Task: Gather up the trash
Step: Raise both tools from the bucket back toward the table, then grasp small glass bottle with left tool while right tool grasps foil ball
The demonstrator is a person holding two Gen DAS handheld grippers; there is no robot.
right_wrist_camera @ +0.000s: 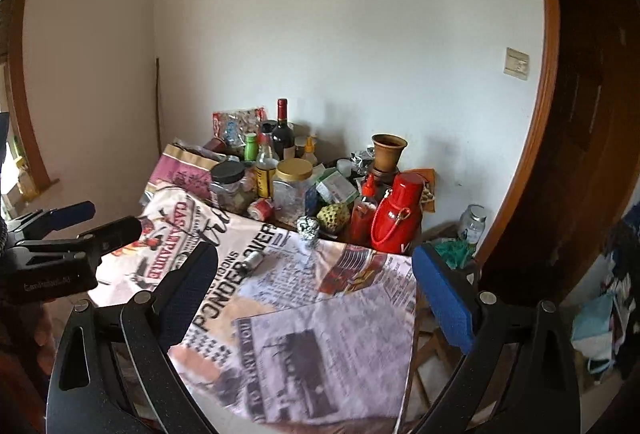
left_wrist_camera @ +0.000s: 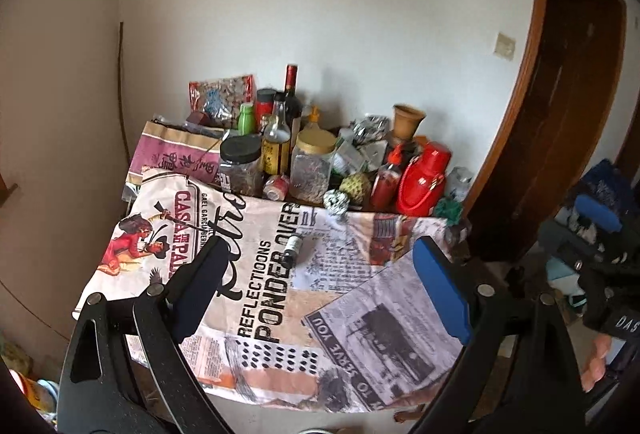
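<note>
Both tools, left tool (left_wrist_camera: 320, 290) and right tool (right_wrist_camera: 316, 294), are hanging wide apart, empty, approaching the counter (left_wrist_camera: 360, 314). Small bottle (left_wrist_camera: 291, 252) and foil ball (left_wrist_camera: 336, 203) are lying loose, probably trash.

Small dark bottle (left_wrist_camera: 293, 251) on its side and crumpled foil ball (left_wrist_camera: 336, 203) on printed tablecloth (left_wrist_camera: 360, 314)

- A table carries everything, covered by a newspaper-print cloth (left_wrist_camera: 360, 298).
- A small dark bottle (left_wrist_camera: 292, 250) lies on its side on the cloth, near the middle.
- Beyond the small bottle, at the cloth's far edge, sits a crumpled foil ball (left_wrist_camera: 335, 203).
- Behind the foil ball, toward the wall, stand crowded jars, bottles and a red flask (left_wrist_camera: 422, 180).
- Left of the jars lies a pink printed bag (left_wrist_camera: 176, 150).
</note>
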